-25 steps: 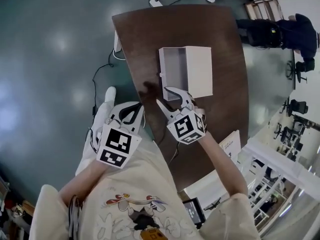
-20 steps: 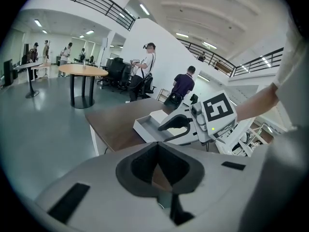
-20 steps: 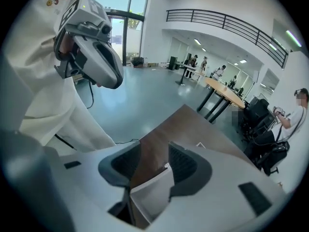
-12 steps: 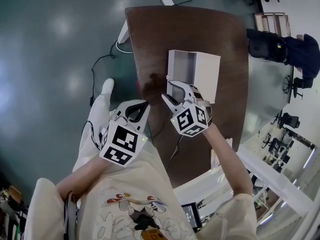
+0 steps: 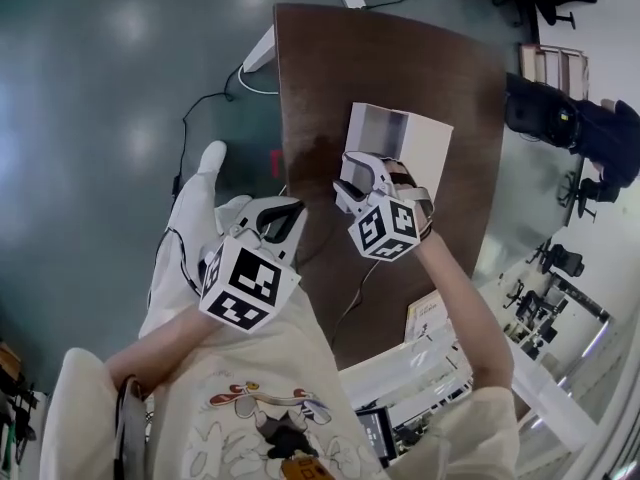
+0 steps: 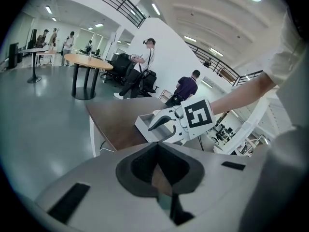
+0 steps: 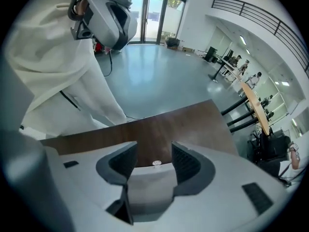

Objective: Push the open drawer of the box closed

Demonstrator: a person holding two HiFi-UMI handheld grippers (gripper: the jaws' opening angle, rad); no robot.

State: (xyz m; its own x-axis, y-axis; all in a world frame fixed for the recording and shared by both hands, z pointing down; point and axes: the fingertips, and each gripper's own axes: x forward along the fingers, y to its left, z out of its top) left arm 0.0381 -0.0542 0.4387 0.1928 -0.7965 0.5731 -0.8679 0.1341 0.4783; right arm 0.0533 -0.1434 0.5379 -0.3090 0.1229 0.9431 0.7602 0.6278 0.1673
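A white box [image 5: 428, 150] stands on the brown table [image 5: 330, 58] with its drawer [image 5: 372, 126] pulled out to the left. My right gripper [image 5: 363, 171] is at the drawer's near side, and its jaws are opening. In the right gripper view the drawer's white front with a small knob [image 7: 157, 163] lies between the spread fingers of the right gripper [image 7: 153, 154], and the pads do not press on it. Off the table's left edge, near the person's body, my left gripper [image 5: 284, 211] is shut and holds nothing. The left gripper view shows its shut tips [image 6: 155, 148], the drawer [image 6: 145, 123] and the right gripper [image 6: 163, 125].
A cable [image 5: 200, 118] runs over the grey floor left of the table. A seated person [image 5: 590, 128] and office chairs are at the right. A paper [image 5: 428, 318] lies beyond the table's near right edge. Bare tabletop lies left of the drawer.
The right gripper has come up to the drawer's near side and its jaws have spread wider. The left gripper has stayed by the body.
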